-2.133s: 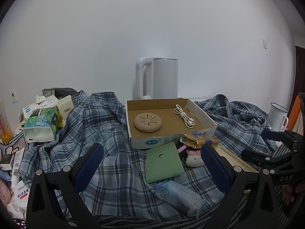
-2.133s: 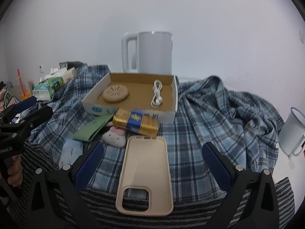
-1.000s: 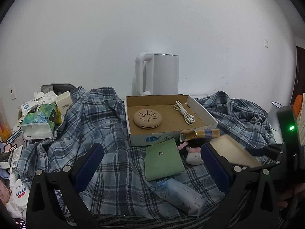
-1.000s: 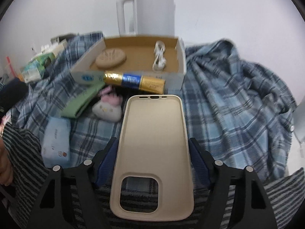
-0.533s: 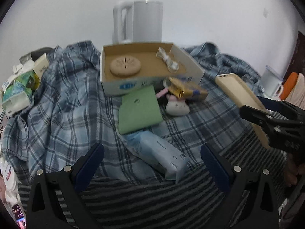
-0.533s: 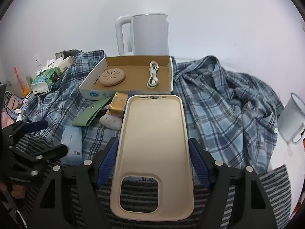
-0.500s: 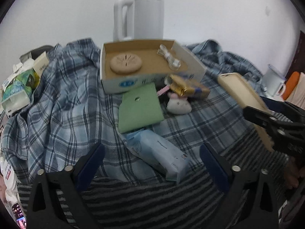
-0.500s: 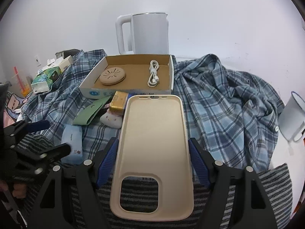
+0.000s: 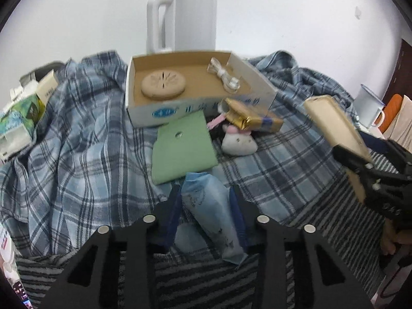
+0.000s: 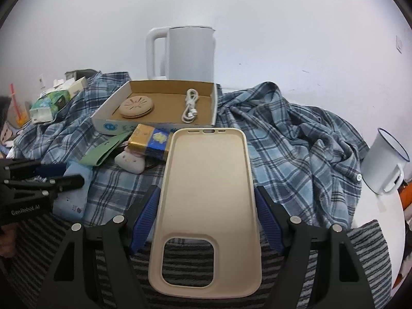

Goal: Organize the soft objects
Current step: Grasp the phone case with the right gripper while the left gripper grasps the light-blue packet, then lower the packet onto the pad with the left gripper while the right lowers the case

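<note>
Beige phone case [image 10: 206, 195] clamped in right tool [image 10: 206, 206]; left tool [image 9: 206, 208] pinches tissue pack [image 9: 211, 213]

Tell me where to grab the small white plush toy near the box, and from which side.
Pinch the white plush toy across its rounded body from above, closing left to right. It lies low on the plaid shirt; the gold packet crowds its far side and the green pouch its left, so its near side is freest.

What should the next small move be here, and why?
Probably lift the tissue pack and carry it toward the cardboard box. The left hand-held gripper is shut on it while it lies on the plaid cloth; the right hand-held gripper already holds the phone case.
</note>
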The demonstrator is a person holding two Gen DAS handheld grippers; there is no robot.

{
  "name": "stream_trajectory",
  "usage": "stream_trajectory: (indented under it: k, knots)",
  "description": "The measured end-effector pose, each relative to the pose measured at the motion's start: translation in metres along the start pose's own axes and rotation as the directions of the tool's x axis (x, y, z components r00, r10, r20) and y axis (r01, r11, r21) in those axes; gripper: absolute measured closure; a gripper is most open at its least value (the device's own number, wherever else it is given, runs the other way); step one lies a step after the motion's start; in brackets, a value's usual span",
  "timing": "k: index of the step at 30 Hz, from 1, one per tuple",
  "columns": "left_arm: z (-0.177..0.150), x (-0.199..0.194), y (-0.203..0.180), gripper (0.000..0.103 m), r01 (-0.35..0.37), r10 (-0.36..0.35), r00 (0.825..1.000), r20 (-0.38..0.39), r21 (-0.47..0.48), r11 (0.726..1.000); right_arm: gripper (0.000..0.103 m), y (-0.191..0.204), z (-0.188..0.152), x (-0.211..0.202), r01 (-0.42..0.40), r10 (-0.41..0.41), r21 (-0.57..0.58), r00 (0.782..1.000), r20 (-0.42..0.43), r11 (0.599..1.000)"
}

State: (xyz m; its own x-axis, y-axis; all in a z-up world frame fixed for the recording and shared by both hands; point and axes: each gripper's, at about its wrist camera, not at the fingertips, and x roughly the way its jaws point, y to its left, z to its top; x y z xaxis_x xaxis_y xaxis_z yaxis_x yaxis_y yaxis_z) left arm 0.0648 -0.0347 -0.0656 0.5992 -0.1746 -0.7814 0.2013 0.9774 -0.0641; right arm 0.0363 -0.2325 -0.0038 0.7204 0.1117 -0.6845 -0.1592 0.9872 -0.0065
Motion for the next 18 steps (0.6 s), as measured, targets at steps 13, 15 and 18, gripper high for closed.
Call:
stream_trajectory:
  k: [13,15,18]
  knots:
    - [-0.01,-0.063,-0.001,0.07,-0.005,0.002,0.945,0.326,0.007,1.0,0.031,-0.004,-0.003,-0.028,-0.013,0.01,0.016,0.987,0.159,1.0]
    - [-0.011,-0.069,-0.001,0.07,-0.011,0.007,0.933,0.36,0.009,1.0,0.031,-0.002,-0.003,-0.03,-0.005,0.003,0.009,0.985,0.17,1.0]
    - [-0.012,-0.072,-0.005,0.07,-0.049,0.04,0.927,0.374,0.013,0.999,0.031,0.0,-0.003,-0.033,0.002,-0.001,-0.002,0.984,0.18,1.0]
